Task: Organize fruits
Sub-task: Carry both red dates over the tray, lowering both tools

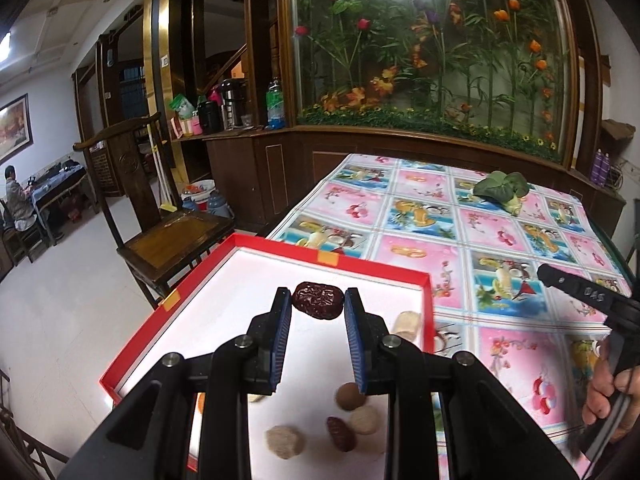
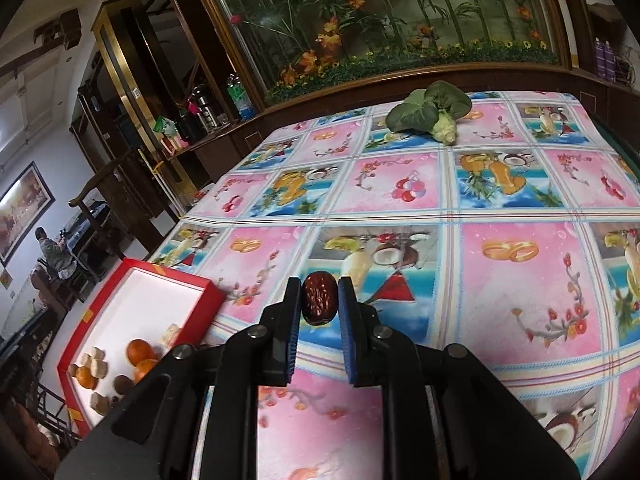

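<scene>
My left gripper is shut on a wrinkled red date and holds it above the white inside of the red box. Below it in the box lie another date, a brown longan and pale round pieces. My right gripper is shut on a second red date above the patterned tablecloth, to the right of the red box. In the right wrist view the box also holds oranges and pale pieces.
A green leafy vegetable lies at the table's far side; it also shows in the left wrist view. A wooden chair stands left of the table. A wooden cabinet with a flower display stands behind it.
</scene>
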Demonstrator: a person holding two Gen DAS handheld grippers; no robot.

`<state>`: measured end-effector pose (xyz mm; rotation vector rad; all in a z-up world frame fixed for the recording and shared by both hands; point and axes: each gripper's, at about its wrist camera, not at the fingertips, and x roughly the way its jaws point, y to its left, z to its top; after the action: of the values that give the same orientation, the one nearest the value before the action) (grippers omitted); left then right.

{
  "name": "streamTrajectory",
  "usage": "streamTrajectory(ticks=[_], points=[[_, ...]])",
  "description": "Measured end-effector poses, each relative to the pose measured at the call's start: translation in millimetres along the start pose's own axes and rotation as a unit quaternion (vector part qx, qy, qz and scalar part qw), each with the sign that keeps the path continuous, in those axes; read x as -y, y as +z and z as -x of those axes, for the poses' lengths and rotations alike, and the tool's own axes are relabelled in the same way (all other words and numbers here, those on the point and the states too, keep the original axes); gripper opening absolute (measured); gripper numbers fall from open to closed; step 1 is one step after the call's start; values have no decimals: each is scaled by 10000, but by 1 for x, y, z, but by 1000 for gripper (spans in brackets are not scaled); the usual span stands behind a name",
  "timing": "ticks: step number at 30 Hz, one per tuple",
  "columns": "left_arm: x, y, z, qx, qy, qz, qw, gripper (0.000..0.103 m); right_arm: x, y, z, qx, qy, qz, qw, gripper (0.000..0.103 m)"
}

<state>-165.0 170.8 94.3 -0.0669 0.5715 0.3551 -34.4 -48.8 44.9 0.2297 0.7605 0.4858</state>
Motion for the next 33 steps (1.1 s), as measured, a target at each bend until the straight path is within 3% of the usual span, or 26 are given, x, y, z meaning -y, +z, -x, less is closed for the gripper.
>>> streamTrajectory(ticks=[4, 14, 24, 33], points=[[-15, -5, -5, -81, 29, 105, 9999, 26, -30, -8, 9, 37, 405, 51, 9992, 20], [-42, -19, -15, -284, 72, 281, 9992, 26, -137, -46, -4, -487, 1537, 547, 9854, 20], [-56, -24, -28, -443, 140, 424, 9980, 26, -163, -69, -38, -1156, 1666, 916, 9749, 21], [-53, -27, -36, -548, 105, 386, 9977, 26, -157, -71, -37, -1187, 1586, 837, 9766, 20]])
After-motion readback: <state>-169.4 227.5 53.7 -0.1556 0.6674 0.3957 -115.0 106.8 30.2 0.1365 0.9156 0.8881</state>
